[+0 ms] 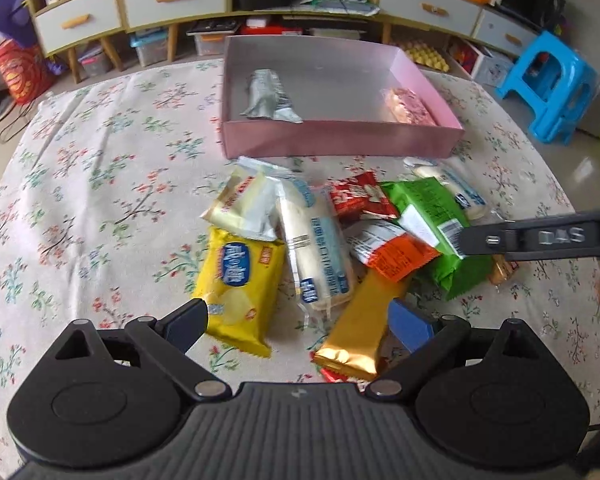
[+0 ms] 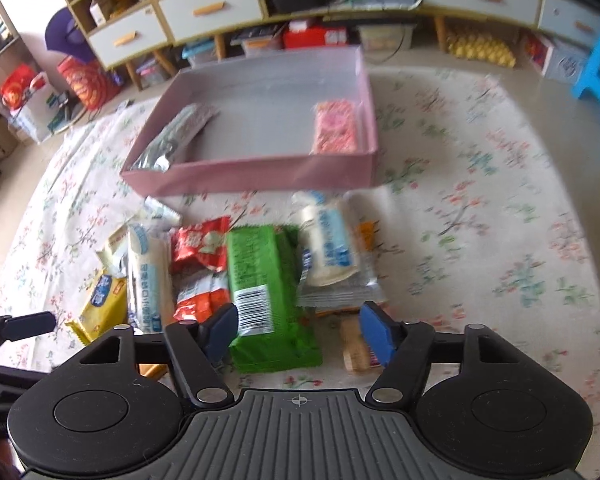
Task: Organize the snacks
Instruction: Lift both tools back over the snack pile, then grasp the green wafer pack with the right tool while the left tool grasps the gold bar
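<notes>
Two snacks are seen in the box point(image 2: 260, 178); the green packet point(image 2: 266, 300), likely light and crinkly, is straddled mid-length by the half-open right gripper point(image 2: 298, 334), apparently not yet gripped.

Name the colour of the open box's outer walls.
Pink; the box shows it best in the left wrist view.

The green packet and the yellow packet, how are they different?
The green packet lies between the right hand-held gripper's fingers; the yellow packet sits near the left hand-held gripper, whose fingers do not touch it. The green packet shows a white barcode label; the yellow packet shows a blue logo. The green one rests on other snacks; the yellow one lies at the pile's edge. Both are outside the pink box.
</notes>
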{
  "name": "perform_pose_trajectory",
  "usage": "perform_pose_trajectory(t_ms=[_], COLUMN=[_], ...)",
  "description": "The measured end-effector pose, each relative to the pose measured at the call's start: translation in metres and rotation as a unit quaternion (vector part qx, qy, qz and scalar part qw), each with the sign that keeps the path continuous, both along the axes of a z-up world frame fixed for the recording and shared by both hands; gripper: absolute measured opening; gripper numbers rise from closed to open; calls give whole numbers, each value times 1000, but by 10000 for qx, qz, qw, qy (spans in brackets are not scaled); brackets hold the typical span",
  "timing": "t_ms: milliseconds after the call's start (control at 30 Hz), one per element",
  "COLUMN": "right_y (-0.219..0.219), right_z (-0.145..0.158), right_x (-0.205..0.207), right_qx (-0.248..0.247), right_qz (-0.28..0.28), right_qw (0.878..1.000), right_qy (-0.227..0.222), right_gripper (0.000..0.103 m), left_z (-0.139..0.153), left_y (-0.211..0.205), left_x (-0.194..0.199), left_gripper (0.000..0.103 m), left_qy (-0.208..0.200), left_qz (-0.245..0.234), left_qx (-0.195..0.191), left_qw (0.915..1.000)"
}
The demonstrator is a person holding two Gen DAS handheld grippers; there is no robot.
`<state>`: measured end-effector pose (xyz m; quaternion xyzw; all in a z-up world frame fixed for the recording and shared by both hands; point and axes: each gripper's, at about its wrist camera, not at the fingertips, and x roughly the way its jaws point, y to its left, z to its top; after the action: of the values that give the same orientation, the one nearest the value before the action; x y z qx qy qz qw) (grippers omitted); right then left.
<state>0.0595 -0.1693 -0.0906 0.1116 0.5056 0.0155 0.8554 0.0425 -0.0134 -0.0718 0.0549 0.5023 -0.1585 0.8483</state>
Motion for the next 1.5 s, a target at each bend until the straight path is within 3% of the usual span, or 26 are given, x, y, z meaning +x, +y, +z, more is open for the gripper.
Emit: perform_pose_trajectory(t_ms=[300,333,400,667,1000,1100,1133,1167,1267,1367,1500], right_y=[22,23,23,12,-3,-4,-5,-7,-16,-30,-44], right_z=[-16,-19,-22,-4,21,21,21,21,21,20,20], right_x=[14,16,16,3,-12,-10,-9,-9,-11,-13,-15], right_qx=[-261,-289,-287,183,647,599,565,553,572,638,710], right_qz=[398,429,468,253,-146,-215,-256,-301,-446,-682,-920], right_qw=[9988,9985,9982,9995,9968,9970,9971,9970,9961,9943,9918], right_qy=[118,151,233,24,-443,-449,-448,-448,-494,-520,-532], right_gripper=[61,54,43,43,43,43,43,43,43,43,43], left_z=[-11,-13,-16,-26,-29,-31,-30,-28,-19,-11,2], left_y=[-25,-27,-31,-38,-45,-50,-49,-46,-34,-24,-4], left_x=[-3,-3,-4,-6,-12,-15,-15,-14,-9,-7,-1], left_gripper=[90,88,84,52,43,31,23,15,10,9,9], left_qy=[-58,-68,-59,30,-107,-222,-237,-203,-75,-58,66], left_qz=[-436,-477,-556,-881,-1099,-1204,-1162,-1107,-922,-749,-428], left_qx=[335,381,463,589,784,986,977,898,452,182,-539], left_qw=[9985,9981,9974,9944,9908,9876,9881,9896,9947,9970,9976])
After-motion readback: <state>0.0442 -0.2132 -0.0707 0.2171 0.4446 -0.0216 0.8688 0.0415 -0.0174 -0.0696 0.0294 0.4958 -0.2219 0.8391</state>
